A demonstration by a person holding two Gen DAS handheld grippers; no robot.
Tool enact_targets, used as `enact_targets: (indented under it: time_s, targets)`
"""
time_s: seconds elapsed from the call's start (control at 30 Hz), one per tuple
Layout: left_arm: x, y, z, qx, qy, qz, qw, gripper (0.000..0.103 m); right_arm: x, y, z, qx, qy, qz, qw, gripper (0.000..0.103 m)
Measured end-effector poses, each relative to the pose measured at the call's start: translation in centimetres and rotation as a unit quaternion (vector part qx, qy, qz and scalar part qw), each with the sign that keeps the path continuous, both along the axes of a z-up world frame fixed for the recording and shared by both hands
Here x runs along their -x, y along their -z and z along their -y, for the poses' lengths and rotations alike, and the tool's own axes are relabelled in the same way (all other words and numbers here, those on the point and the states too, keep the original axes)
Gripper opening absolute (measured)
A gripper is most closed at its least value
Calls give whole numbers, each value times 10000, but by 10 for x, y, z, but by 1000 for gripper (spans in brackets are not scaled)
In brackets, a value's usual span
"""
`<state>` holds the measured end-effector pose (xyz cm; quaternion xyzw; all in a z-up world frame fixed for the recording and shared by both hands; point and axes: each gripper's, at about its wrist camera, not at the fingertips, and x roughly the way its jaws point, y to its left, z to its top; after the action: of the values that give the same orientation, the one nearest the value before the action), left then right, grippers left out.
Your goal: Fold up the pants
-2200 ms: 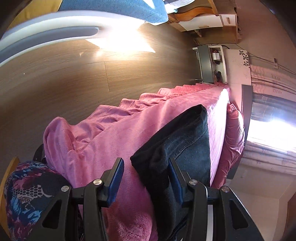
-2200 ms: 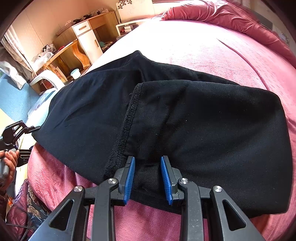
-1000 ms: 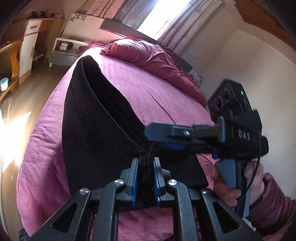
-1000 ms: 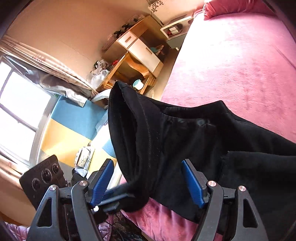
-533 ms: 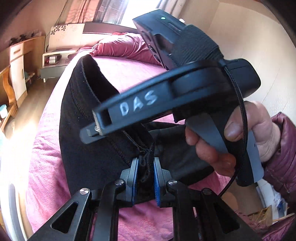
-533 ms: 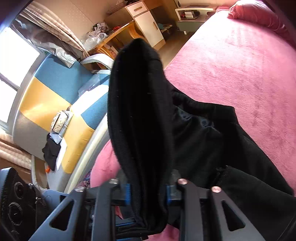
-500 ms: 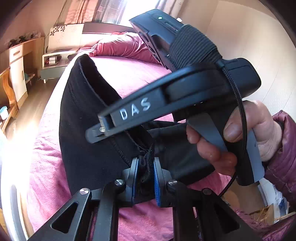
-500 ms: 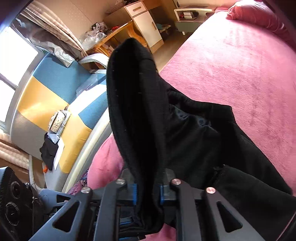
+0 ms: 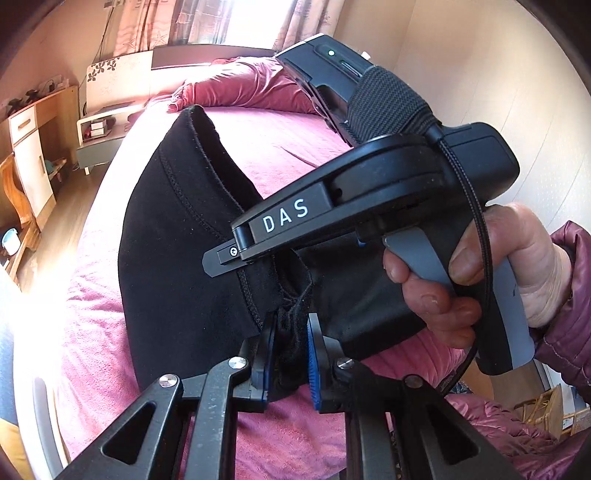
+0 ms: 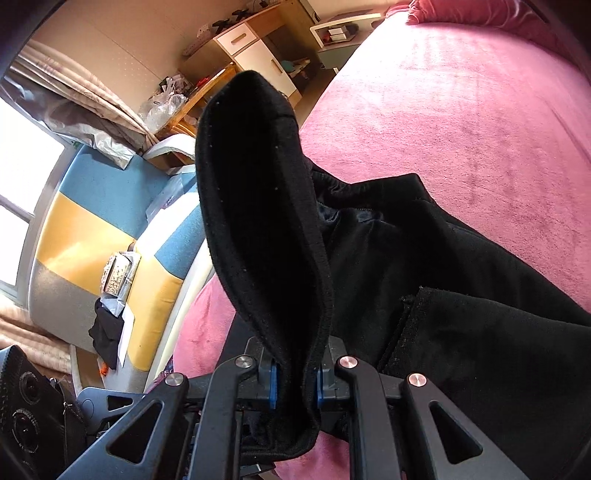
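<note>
Black pants (image 9: 177,266) lie bunched at the foot end of a bed (image 9: 295,155) covered in a pink blanket, most of the cloth resting on the blanket and two parts of it lifted clear. The left tool (image 9: 290,354) is closed tight on a gathered bit of cloth where seams meet, its blue pads (image 9: 314,362) pressing it from both sides. The right tool (image 10: 293,380) has just been closing and now pinches a thick hemmed band of the pants (image 10: 258,206), which stands up from the pads in a tall loop. In the left wrist view the right tool (image 9: 225,258) crosses just above the pants, held by the person's hand (image 9: 480,273) in a purple quilted sleeve (image 9: 569,306). Beyond the pants, at the head of the bed, lies a crumpled pink duvet (image 9: 240,88). Beside the bed, past the pants, stand a low shelf unit (image 10: 340,33) and a wooden desk (image 10: 243,37).
</note>
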<state>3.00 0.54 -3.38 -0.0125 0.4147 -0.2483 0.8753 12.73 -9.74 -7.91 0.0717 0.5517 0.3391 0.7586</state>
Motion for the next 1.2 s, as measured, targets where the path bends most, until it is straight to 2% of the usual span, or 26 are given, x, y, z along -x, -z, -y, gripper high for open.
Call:
enact_targets:
  time_s: [0.23, 0.37, 0.43, 0.5, 0.57, 0.63, 0.73, 0.87, 1.0, 1.2]
  targets:
    - [-2, 4, -2, -5, -25, -7, 10000, 17, 4, 0, 6, -121, 99, -65, 9999, 14]
    - [0, 2, -9, 184, 83, -97, 9997, 26, 3, 0, 12, -187, 153, -92, 9997, 14]
    - [1, -1, -25, 680, 243, -242, 9971, 27, 2, -2, 17, -232, 183, -99, 9995, 14]
    - [0, -6, -54, 1432, 244, -404, 9886, 27, 2, -4, 20, -289, 204, -121, 9993, 13]
    - [-6, -8, -89, 2027, -110, -488, 9780, 28, 3, -5, 21, -353, 227, -148, 9990, 13]
    - [-16, -9, -126, 2343, -702, -497, 9683, 28, 3, -5, 23, -414, 265, -198, 9986, 13]
    - [-22, -2, -169, 2392, -1521, -476, 9578, 28, 4, -6, 21, -516, 276, -268, 9979, 13]
    - [-30, 20, -199, 2292, -2183, -720, 9458, 28, 7, -17, 12, -669, 192, -261, 9972, 13]
    - [-37, 43, -207, 2209, -2367, -996, 9409, 28, 11, -38, 3, -748, 90, -112, 9971, 13]
    - [-44, 56, -186, 2133, -2187, -1129, 9455, 28, 21, -70, 27, -1051, 165, 129, 9942, 13]
